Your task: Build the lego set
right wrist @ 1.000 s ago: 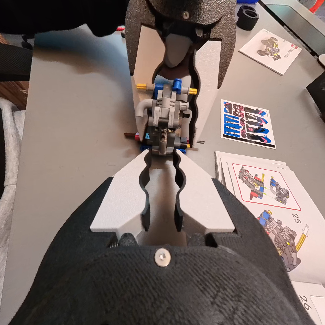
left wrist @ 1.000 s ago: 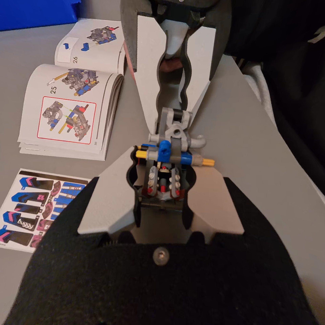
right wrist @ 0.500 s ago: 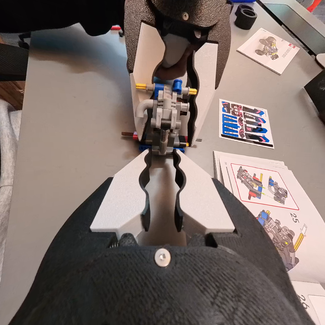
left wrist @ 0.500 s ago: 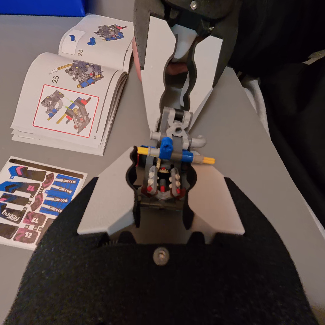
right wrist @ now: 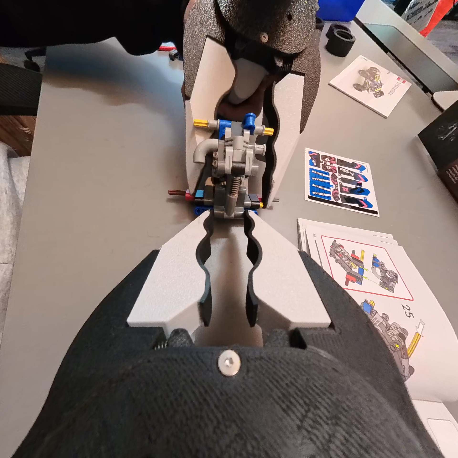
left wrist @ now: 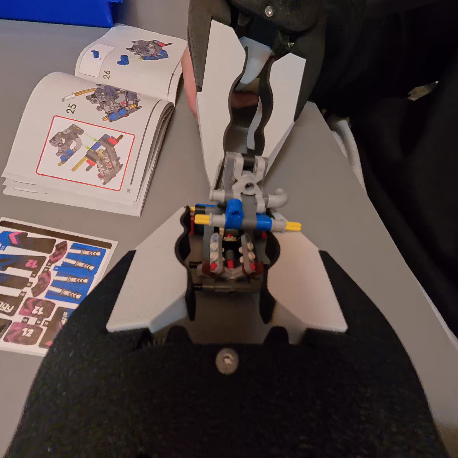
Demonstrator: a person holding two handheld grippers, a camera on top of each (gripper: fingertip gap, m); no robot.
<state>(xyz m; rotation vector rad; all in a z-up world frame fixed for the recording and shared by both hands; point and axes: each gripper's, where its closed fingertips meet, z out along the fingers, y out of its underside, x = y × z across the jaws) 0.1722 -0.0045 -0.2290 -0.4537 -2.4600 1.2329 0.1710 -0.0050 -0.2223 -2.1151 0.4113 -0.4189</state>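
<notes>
A partly built lego model (left wrist: 235, 238) of grey, black, blue and red parts with a yellow cross axle sits low over the grey table (left wrist: 322, 198). My left gripper (left wrist: 229, 218) is shut on the model's lower body, one finger on each side. My right gripper (left wrist: 244, 161) comes from the opposite side, and its fingertips clamp the grey spring part at the model's end. In the right wrist view my right gripper (right wrist: 229, 215) holds that grey end (right wrist: 229, 205), and the left gripper (right wrist: 229, 198) flanks the model (right wrist: 233, 153) from behind.
An open instruction booklet (left wrist: 86, 138) (right wrist: 371, 285) and a sticker sheet (left wrist: 49, 280) (right wrist: 342, 181) lie beside the model. A blue bin (left wrist: 54, 12) stands behind. Black tyres (right wrist: 339, 39), a small leaflet (right wrist: 369, 84), a black box (right wrist: 443, 138) and loose small parts (right wrist: 171, 50) lie further off. Only a small space, under 4 cm, lies between the two pairs of fingers.
Both grippers keep their hold on the model. The left wrist view has shifted slightly, so the booklet and sticker sheet sit a little differently in frame.
</notes>
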